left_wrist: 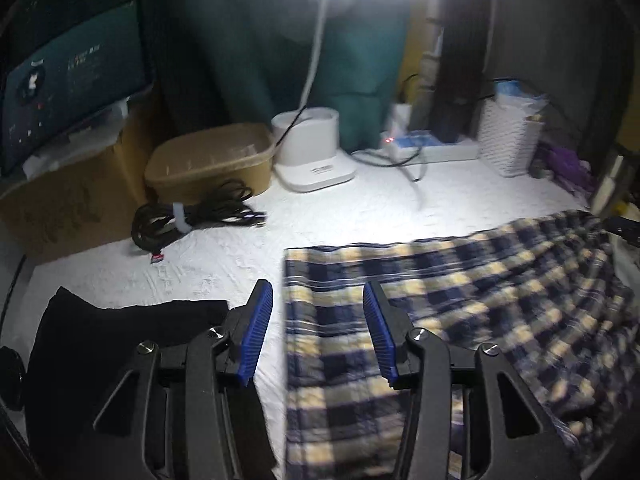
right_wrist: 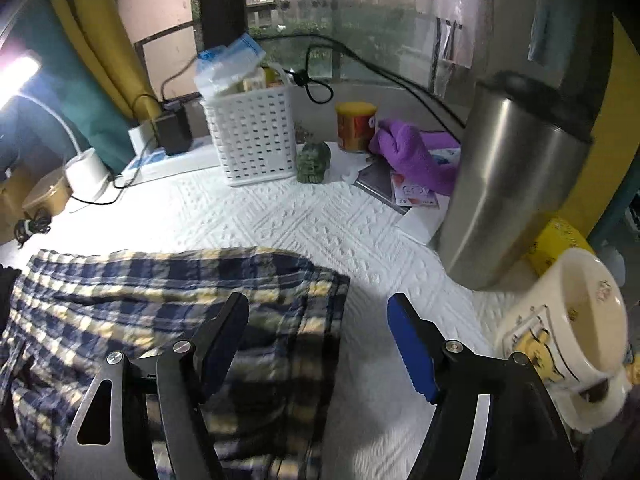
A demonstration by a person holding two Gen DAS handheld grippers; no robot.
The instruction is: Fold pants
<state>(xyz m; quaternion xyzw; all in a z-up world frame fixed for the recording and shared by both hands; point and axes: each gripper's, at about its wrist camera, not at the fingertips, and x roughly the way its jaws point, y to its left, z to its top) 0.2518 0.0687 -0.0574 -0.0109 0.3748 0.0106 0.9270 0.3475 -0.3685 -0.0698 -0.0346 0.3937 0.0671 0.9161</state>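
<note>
I assess this as a lived-in home room: a quilted white table cover (right_wrist: 304, 220), a mug (right_wrist: 576, 336), a steel flask (right_wrist: 516, 184), a desk lamp base (left_wrist: 312, 148), a monitor (left_wrist: 72, 76), and a window (right_wrist: 340, 12) facing apartment blocks.

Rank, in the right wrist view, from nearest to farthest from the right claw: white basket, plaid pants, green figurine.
1. Plaid pants: directly under the right claw, left side.
2. Green figurine: across the cloth, centre.
3. White basket: slightly beyond, to its left.
</note>
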